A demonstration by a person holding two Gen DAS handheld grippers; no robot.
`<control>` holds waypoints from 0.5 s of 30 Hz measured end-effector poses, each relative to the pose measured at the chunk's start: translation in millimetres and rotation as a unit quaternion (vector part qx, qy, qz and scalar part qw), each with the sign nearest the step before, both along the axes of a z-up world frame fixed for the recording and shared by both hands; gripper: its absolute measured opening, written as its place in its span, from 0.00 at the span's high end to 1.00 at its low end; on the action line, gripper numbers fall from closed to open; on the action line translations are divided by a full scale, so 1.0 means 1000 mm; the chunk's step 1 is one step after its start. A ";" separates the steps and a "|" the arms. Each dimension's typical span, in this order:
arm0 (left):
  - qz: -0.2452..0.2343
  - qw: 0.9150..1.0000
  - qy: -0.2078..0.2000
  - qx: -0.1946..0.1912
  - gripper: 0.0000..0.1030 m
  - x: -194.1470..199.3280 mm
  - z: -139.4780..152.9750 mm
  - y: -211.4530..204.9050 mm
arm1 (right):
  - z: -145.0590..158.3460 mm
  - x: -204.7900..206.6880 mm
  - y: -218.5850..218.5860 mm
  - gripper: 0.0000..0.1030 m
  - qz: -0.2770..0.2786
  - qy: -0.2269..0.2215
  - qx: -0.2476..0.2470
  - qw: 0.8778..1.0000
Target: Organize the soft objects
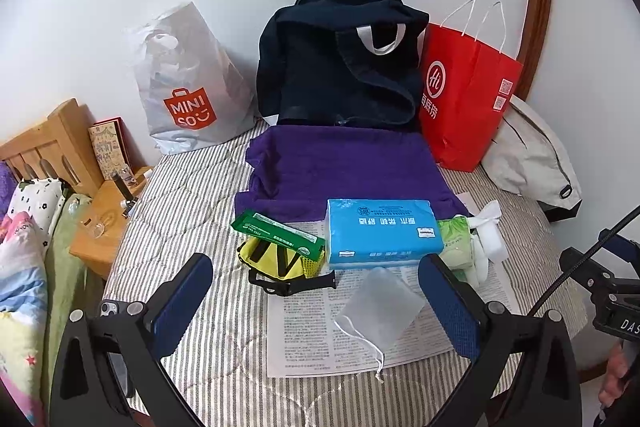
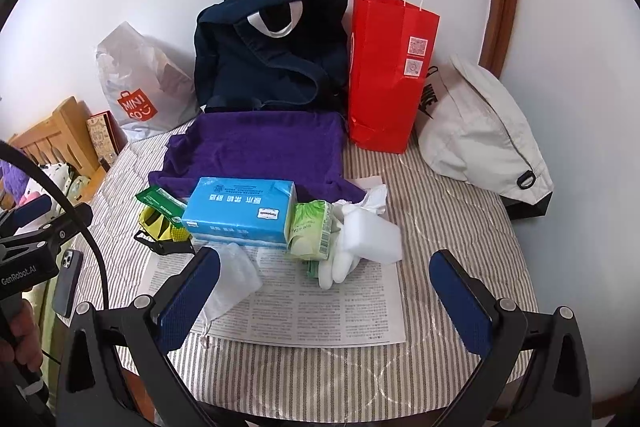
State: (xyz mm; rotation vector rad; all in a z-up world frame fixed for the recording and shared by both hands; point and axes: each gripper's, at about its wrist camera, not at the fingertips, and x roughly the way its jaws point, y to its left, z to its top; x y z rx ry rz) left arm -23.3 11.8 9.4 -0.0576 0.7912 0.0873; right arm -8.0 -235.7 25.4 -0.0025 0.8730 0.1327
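On the striped bed lies a printed paper sheet [image 1: 304,331] [image 2: 320,311]. A blue tissue pack [image 1: 382,231] [image 2: 240,213] rests at its far edge, in front of a spread purple towel [image 1: 344,167] [image 2: 260,151]. A translucent drawstring pouch [image 1: 380,307] [image 2: 236,275], a green tissue packet [image 1: 456,239] [image 2: 310,231], a white sponge and white gloves [image 2: 372,233], a green wipes pack [image 1: 276,233] and a yellow-black pouch [image 1: 276,263] surround it. My left gripper [image 1: 316,303] and right gripper [image 2: 326,301] hover open over the sheet, holding nothing.
A dark navy bag [image 1: 340,67] [image 2: 272,43], a red paper bag [image 1: 468,95] [image 2: 388,67], a white Miniso plastic bag [image 1: 184,87] [image 2: 136,83] and a light grey bag [image 2: 480,131] line the wall. A phone [image 2: 66,283] lies near the left edge, by a wooden nightstand [image 1: 104,219].
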 end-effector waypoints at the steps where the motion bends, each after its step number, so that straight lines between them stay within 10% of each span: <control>1: -0.001 1.000 0.000 0.000 0.00 0.000 0.000 0.000 | 0.000 0.000 0.001 0.00 0.001 0.001 -0.002 1.000; 15: 0.003 1.000 -0.002 0.000 0.00 -0.004 0.002 0.005 | 0.003 -0.002 0.009 0.00 0.012 -0.004 -0.005 1.000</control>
